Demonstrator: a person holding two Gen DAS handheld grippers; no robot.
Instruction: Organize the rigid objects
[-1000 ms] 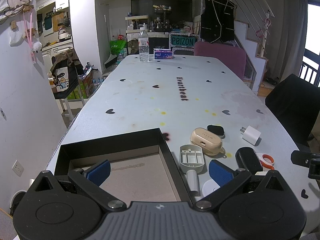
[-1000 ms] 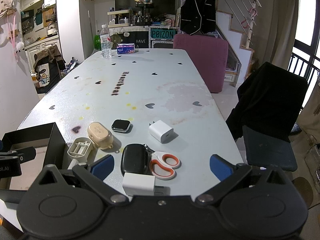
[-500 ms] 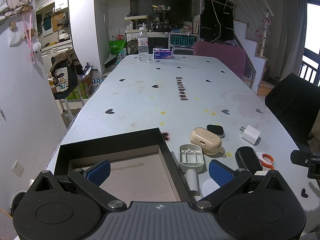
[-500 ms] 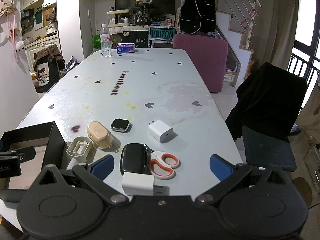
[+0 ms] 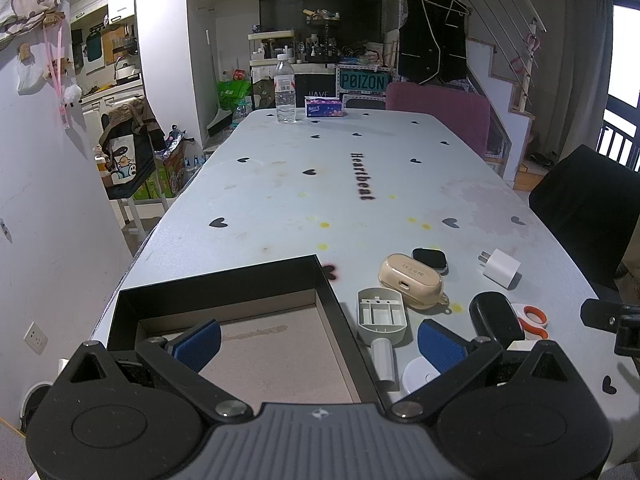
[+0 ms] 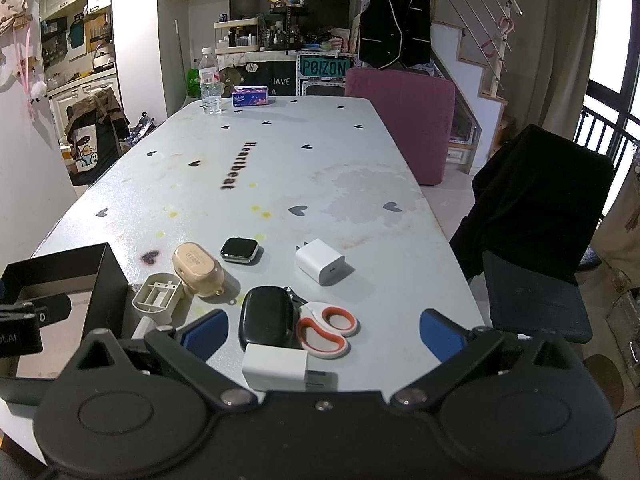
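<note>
An empty black box (image 5: 224,284) (image 6: 106,280) lies at the table's near left. Beside it rest a grey battery holder (image 5: 382,314) (image 6: 157,294), a beige earbud case (image 5: 410,278) (image 6: 199,269), a smartwatch (image 5: 430,259) (image 6: 240,250), a white charger (image 5: 500,268) (image 6: 320,266), a black case (image 5: 496,314) (image 6: 266,316), orange-handled scissors (image 6: 326,328) and a second white adapter (image 6: 276,366). My left gripper (image 5: 318,338) is open, straddling the box's right wall. My right gripper (image 6: 322,334) is open above the black case and scissors, holding nothing.
A water bottle (image 5: 285,92) and a tissue pack (image 5: 324,106) stand at the table's far end. A pink chair (image 6: 400,120) is behind the table and a black chair (image 6: 540,220) sits at its right side. A white disc (image 5: 418,376) lies near the left gripper.
Both grippers have shifted only slightly; the objects lie where they were.
</note>
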